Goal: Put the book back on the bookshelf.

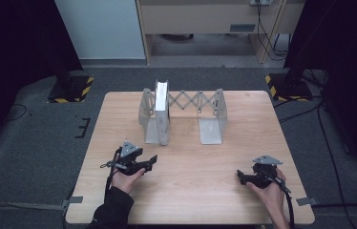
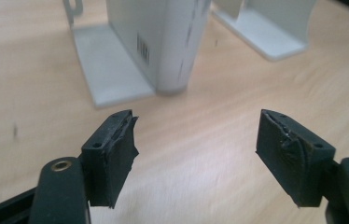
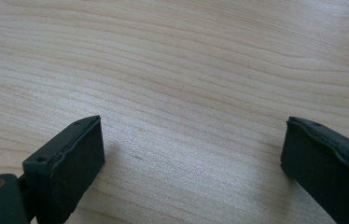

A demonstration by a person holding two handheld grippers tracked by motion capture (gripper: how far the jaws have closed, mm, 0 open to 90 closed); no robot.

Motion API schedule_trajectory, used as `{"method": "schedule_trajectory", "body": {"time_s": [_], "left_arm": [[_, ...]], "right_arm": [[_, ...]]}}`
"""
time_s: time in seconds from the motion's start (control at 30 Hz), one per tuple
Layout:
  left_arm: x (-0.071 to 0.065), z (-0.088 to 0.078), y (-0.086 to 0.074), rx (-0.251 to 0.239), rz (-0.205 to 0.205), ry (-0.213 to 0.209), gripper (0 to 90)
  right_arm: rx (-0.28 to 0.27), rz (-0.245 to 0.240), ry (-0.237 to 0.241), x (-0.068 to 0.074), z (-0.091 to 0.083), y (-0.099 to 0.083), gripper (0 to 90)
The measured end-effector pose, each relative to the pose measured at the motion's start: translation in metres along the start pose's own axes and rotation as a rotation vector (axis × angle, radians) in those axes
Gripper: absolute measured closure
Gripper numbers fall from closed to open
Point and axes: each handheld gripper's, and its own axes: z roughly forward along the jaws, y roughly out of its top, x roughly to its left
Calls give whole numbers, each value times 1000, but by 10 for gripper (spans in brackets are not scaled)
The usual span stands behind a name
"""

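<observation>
A: Report the largest item.

B: The wooden bench (image 1: 191, 186) spans the work area, standing on grey carpet (image 1: 33, 162).

A: What stands on it?

B: An expanding metal book rack (image 1: 200, 102) sits at the far half of the bench. It has a left end plate and a right end plate (image 1: 211, 125), joined at the back by a scissor lattice.

A: Position of the book?

B: One white book (image 1: 162, 112) stands upright against the left end plate, resting on that plate's base, spine toward the person. In the left gripper view the book (image 2: 163, 42) shows a barcode on its cover and stands beyond the jaws, apart from them.

A: State of the left claw?

B: The left claw (image 1: 152, 162) is at the near-left part of the bench, pointing toward the rack and near the book without touching it. Its jaws stand apart with nothing between them; bare bench is in the gap (image 2: 196, 154).

A: State of the right claw?

B: The right claw (image 1: 240, 175) rests at the near-right part of the bench, well apart from the rack. Its jaws stand wide, and bare wood grain lies between them (image 3: 191, 158).
</observation>
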Motion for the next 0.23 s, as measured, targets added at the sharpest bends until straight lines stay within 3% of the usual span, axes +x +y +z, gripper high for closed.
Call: {"method": "schedule_trajectory", "body": {"time_s": [0.23], "left_arm": [[8, -4, -25, 56, 4, 23, 225]], "right_arm": [[0, -2, 0, 0, 0, 0, 63]]}}
